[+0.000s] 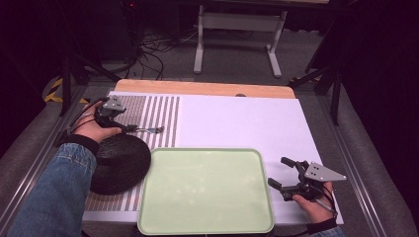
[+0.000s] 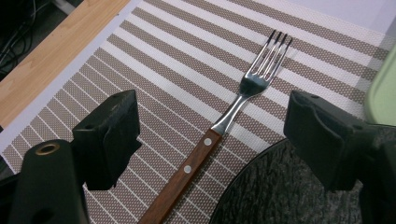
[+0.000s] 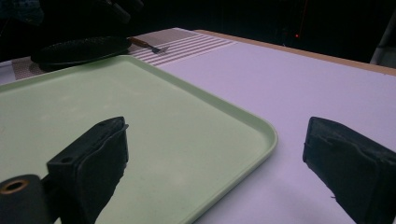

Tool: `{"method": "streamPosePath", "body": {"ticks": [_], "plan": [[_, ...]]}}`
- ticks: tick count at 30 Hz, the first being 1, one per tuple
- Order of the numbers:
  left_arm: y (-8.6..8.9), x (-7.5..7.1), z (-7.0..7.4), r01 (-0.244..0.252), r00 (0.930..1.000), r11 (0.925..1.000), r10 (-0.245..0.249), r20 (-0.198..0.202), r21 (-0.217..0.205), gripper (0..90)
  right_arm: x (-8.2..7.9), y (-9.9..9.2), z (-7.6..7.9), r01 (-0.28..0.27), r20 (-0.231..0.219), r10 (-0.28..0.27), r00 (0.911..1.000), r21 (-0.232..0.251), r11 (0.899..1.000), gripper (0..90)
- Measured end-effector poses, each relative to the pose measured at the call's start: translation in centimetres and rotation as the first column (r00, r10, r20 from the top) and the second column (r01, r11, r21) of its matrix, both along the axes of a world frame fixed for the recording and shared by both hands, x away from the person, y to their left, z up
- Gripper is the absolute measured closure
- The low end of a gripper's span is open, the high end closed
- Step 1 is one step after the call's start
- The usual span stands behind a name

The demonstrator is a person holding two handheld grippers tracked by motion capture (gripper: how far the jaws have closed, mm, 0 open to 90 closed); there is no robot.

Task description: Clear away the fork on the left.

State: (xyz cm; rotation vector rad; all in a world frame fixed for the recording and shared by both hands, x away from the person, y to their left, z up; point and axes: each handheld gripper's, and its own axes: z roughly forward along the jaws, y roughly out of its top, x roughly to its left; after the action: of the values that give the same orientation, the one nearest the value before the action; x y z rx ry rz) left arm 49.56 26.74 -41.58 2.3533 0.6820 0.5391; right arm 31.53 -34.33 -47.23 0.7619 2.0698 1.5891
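High view: pale green tray (image 1: 205,190) sits at six o'clock, nothing in it. Left gripper (image 1: 129,127) hangs spread wide over the wood-handled fork (image 2: 219,135) on the striped placemat (image 1: 153,116) at ten o'clock, beside a black plate (image 1: 121,163). Right gripper (image 1: 279,173) gapes at four o'clock.

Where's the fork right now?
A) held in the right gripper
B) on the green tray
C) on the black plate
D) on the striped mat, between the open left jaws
D: the fork lies flat on the striped mat, with the left gripper open around its wooden handle, jaws not touching it.
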Motion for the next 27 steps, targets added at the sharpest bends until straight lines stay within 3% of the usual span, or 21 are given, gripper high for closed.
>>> {"method": "streamPosePath", "body": {"ticks": [18, 25, 27], "plan": [[-0.1, 2.2, -1.8, -0.001, 0.9977, 0.9958, 0.008, -0.067, 0.092, 24.4, -0.1, 0.1, 0.0, -0.005, -0.001, 0.005, 1.0, 0.002, 1.0, 7.3], [-0.1, 2.9, -2.4, 0.033, 0.9958, 0.9927, -0.022, -0.089, 0.116, 29.1, -0.2, 0.1, 0.0, -0.006, -0.001, 0.006, 1.0, 0.005, 1.0, 7.3], [-0.2, 3.1, -2.6, 0.023, 0.9951, 0.9942, -0.013, -0.099, 0.105, 29.8, -0.2, 0.1, -0.1, -0.005, -0.002, 0.005, 1.0, 0.007, 1.0, 7.2]]}}
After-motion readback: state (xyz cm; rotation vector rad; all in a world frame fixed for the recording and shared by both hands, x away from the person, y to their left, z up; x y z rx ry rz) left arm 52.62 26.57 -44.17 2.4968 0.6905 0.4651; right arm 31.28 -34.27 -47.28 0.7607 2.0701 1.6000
